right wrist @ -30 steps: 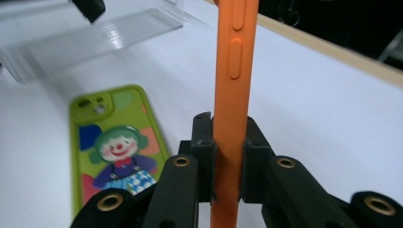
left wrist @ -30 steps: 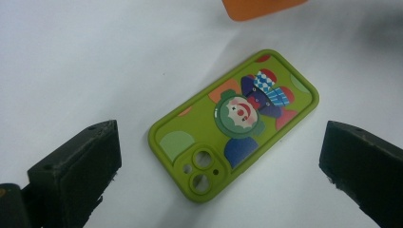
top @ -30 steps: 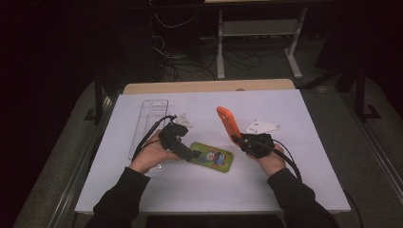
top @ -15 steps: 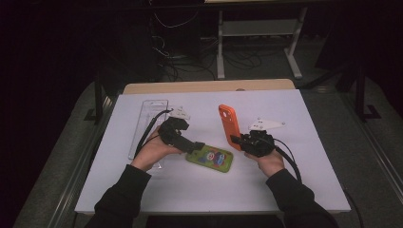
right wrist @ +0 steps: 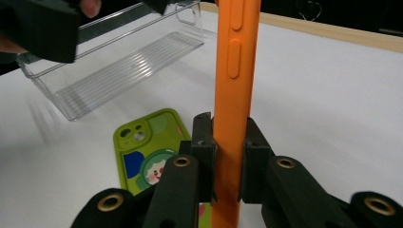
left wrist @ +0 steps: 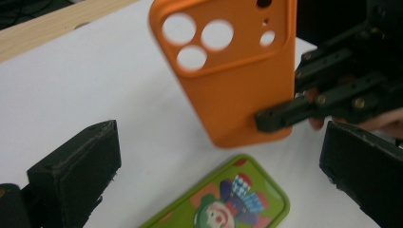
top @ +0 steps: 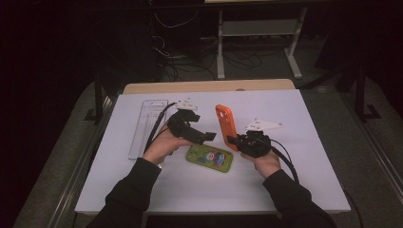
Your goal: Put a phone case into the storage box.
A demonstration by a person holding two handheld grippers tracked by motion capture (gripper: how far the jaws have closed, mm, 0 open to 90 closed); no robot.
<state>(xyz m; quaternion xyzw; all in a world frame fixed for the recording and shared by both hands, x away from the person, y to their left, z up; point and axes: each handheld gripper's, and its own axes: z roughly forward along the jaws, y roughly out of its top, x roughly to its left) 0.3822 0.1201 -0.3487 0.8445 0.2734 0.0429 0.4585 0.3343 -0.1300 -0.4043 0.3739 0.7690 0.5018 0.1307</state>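
Two phone cases are in front of you. Your right gripper (top: 231, 139) is clamped on the lower end of the orange phone case (top: 225, 124), holding it upright above the white table (top: 304, 180); in the right gripper view the case's top runs out of the picture. Your left gripper (top: 211, 136) has its jaws wide apart with nothing between them, just beside the orange case. The green phone case (top: 209, 158) lies flat on the table between your hands, its near end cut off in both gripper views. The clear plastic tray (top: 145, 124) sits at your left, partly hidden by your left hand (top: 159, 147); its visible ribbed floor holds nothing.
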